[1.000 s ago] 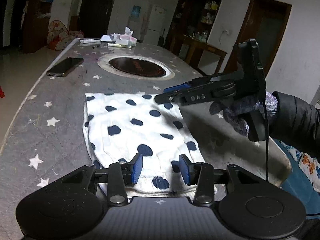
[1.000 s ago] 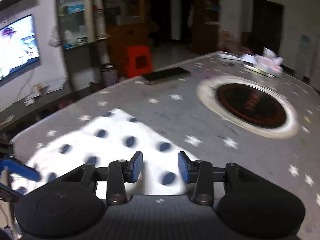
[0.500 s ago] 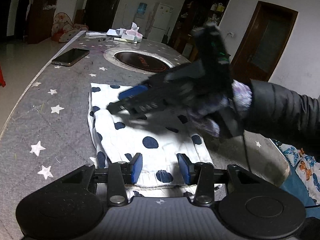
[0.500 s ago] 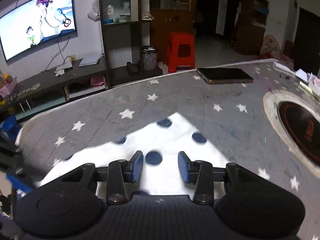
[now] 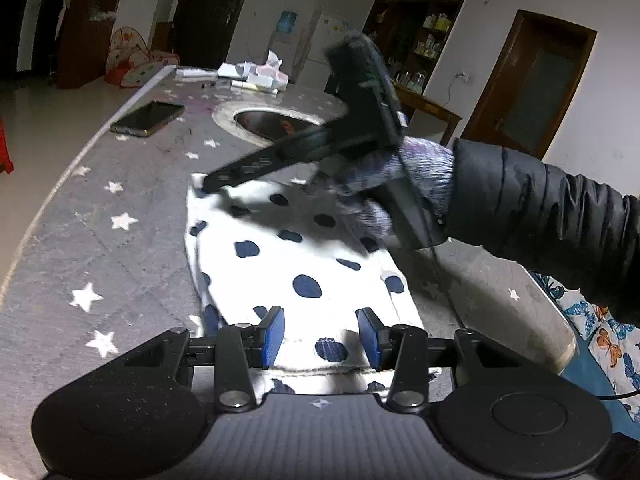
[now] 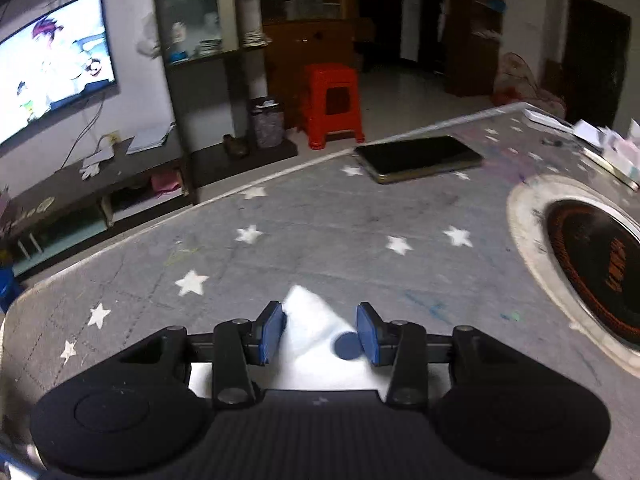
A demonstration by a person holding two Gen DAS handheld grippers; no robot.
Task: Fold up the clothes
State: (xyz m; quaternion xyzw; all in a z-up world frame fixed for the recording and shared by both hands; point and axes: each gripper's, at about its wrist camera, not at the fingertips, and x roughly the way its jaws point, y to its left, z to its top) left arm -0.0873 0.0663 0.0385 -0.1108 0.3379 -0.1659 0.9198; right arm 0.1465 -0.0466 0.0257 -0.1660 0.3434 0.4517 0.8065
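A white garment with dark blue dots (image 5: pixel 304 264) lies flat on the grey star-patterned table (image 5: pixel 120 264). My left gripper (image 5: pixel 321 334) is open over the garment's near hem. My right gripper (image 6: pixel 320 332) is open over the garment's far left corner (image 6: pixel 308 320). In the left wrist view the right gripper (image 5: pixel 212 184) reaches across the garment, its tips at that far corner, held by a gloved hand (image 5: pixel 400 184).
A phone (image 5: pixel 147 118) lies on the table at the far left, also in the right wrist view (image 6: pixel 418 158). A round inset burner (image 6: pixel 592 264) sits mid-table. Papers and tissue packs (image 5: pixel 252 74) lie at the far end. The table's left edge (image 5: pixel 48 200) is near.
My right gripper has swung from the garment's right side across to its far left corner. My left gripper has stayed over the near hem.
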